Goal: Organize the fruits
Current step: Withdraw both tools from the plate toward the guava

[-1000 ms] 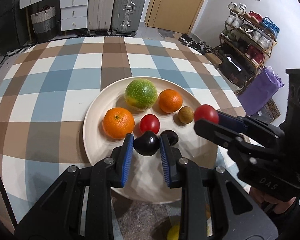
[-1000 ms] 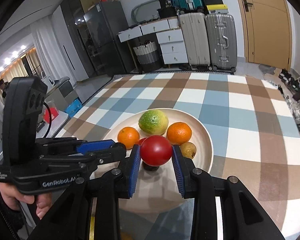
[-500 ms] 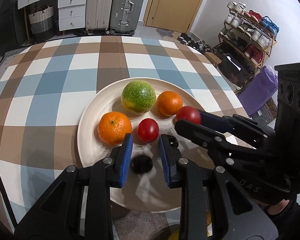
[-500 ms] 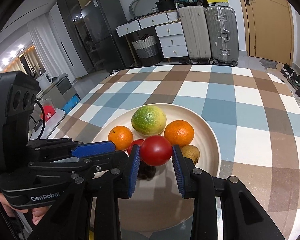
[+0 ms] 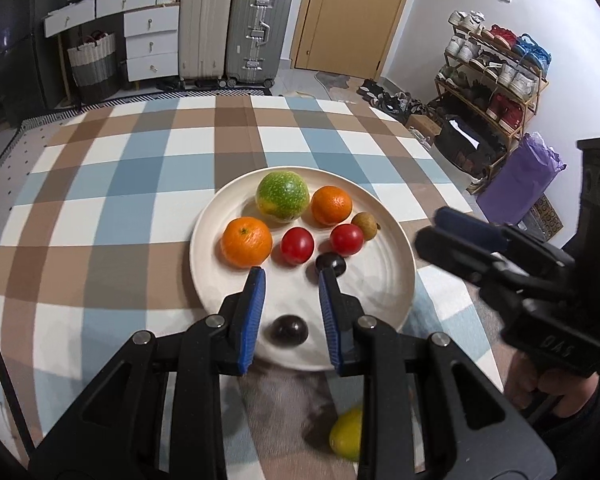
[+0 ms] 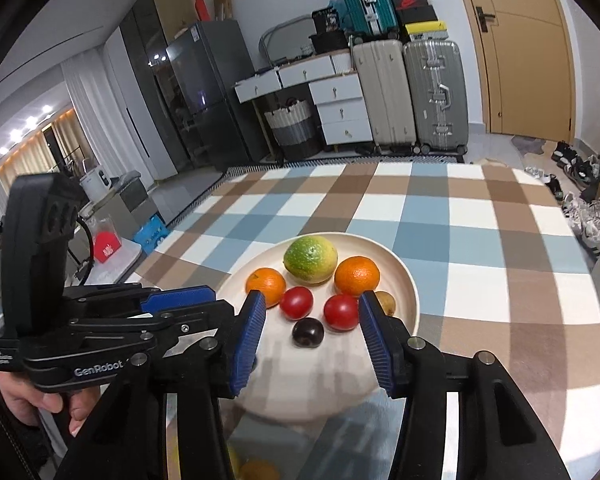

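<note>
A cream plate (image 5: 384, 300) (image 6: 404, 280) on the checked cloth holds a green citrus (image 5: 283, 196), two oranges (image 5: 246, 242) (image 5: 331, 205), two red tomatoes (image 5: 297, 245) (image 5: 347, 239), a small brown fruit (image 5: 364, 225) and two dark plums (image 5: 331, 263) (image 5: 289, 330). My left gripper (image 5: 291, 284) is open and empty above the plate's near part, over the nearer plum. My right gripper (image 6: 312, 312) is open and empty, just short of the second tomato (image 6: 341, 312) and a plum (image 6: 307, 332). It also shows in the left wrist view (image 5: 460, 232).
A yellow fruit (image 5: 346, 434) lies off the plate near the table's front edge, under my left gripper. More yellow and orange fruit (image 6: 256, 470) shows below the right gripper. Suitcases, drawers and a shoe rack stand beyond the table.
My left gripper opened, left the dark plum on the plate and pulled back. My right gripper opened, left the red tomato beside the other tomato, and drew back.
</note>
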The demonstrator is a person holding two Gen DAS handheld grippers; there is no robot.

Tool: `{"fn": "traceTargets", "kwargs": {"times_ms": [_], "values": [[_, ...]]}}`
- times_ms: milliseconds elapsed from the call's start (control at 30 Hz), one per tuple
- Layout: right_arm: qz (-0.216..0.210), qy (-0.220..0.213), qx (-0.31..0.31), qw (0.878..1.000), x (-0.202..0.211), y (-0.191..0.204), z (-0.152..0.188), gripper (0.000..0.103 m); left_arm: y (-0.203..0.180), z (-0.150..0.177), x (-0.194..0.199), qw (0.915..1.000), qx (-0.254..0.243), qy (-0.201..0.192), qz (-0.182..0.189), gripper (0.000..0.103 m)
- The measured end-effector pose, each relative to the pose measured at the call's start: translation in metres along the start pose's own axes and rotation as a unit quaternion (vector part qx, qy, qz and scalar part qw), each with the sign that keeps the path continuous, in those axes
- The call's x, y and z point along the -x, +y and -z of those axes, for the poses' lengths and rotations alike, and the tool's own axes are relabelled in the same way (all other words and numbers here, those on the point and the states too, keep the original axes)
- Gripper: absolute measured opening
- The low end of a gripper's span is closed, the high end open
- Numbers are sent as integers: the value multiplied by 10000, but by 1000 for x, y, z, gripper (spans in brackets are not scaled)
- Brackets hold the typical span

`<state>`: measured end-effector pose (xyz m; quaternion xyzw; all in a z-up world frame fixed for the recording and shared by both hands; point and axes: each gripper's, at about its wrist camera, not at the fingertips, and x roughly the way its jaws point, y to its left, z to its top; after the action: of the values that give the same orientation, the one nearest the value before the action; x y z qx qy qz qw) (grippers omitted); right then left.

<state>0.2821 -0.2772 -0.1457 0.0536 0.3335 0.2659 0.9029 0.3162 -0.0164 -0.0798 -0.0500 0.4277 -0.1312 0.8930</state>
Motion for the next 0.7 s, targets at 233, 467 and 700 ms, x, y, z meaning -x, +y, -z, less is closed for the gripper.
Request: {"fn": "traceTargets", "kwargs": {"times_ms": [233, 467, 700], "values": [[38, -356, -70, 9993, 47, 13, 9, 50, -7, 17, 39, 9997, -20, -207, -142, 24], [-52, -618, -11, 9981, 89, 35, 24, 61, -23, 37, 76, 9985, -76, -432, -329, 46], [-33, -865, 172, 9961, 121, 59, 40, 74, -30, 58, 114, 9958, 29, -769, -491, 72]]}}
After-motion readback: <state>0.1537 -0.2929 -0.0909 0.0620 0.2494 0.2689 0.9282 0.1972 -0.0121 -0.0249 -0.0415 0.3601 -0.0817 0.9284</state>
